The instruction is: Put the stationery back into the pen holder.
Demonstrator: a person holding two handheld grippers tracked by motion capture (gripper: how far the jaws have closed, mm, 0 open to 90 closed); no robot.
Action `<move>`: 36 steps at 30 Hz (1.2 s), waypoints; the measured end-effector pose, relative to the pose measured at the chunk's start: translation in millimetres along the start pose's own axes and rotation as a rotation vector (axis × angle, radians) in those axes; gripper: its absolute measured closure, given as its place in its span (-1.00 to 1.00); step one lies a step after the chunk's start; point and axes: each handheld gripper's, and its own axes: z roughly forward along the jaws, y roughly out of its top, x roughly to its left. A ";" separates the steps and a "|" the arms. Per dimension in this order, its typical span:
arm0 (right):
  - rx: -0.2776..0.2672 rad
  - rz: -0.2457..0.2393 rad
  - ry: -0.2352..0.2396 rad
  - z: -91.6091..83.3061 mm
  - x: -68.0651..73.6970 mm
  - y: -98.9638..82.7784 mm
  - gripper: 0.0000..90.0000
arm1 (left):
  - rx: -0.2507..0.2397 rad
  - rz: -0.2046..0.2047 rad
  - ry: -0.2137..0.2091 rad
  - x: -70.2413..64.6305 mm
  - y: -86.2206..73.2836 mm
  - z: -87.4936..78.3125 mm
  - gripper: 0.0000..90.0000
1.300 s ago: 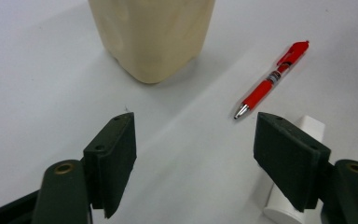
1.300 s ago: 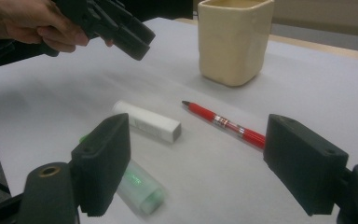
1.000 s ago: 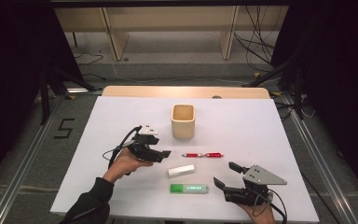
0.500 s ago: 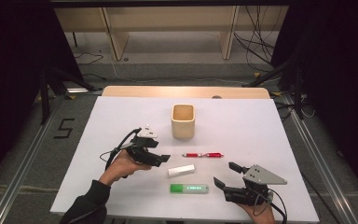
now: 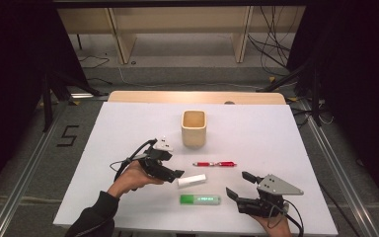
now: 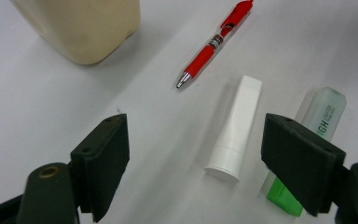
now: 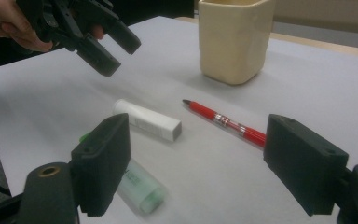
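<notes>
On the white table [image 5: 128,128] the left gripper [image 5: 173,174] hovers just beside the cap end of a white tube [image 5: 192,180], which lies flat near the middle of the table, somewhat toward the near edge; its jaws stand wide and have just been opening, with nothing pressed between them, and in the left gripper view the white tube [image 6: 235,128] lies on the table between the two black jaws, apart from both; a green highlighter [image 5: 200,199] lies just nearer the near edge, parallel to the tube and close beside it; a red pen [image 5: 214,164] lies farther in, between the tube and a cream cup [image 5: 194,128] that stands upright toward the far edge at the middle; the right gripper [image 5: 238,185] rests low near the near right corner, its jaws spread wide and empty, aimed toward the tube and the highlighter; in the right gripper view the left gripper [image 7: 116,49] hangs above the tube's rounded end.
</notes>
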 end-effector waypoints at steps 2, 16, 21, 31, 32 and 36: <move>0.004 -0.002 0.002 0.5 0.1 -0.3 -0.47 | 0.008 0.003 0.000 -2.4 0.4 2.3 -0.48; 0.014 -0.018 0.004 3.1 3.4 0.2 -0.47 | 0.104 0.103 -0.027 -19.2 3.4 22.2 -0.35; 0.016 -0.017 0.005 3.5 3.3 0.0 -0.47 | 0.132 0.122 -0.040 -22.2 3.7 28.7 -0.25; 0.024 -0.018 0.007 4.9 2.8 -0.3 -0.47 | 0.175 0.143 -0.058 -24.3 4.3 35.7 -0.02; 0.024 -0.017 0.007 5.0 2.7 -0.4 -0.47 | 0.180 0.152 -0.061 -24.0 4.3 36.5 0.01; 0.024 -0.016 0.007 4.9 2.6 -0.4 -0.47 | 0.194 0.158 -0.067 -26.3 3.5 40.9 0.06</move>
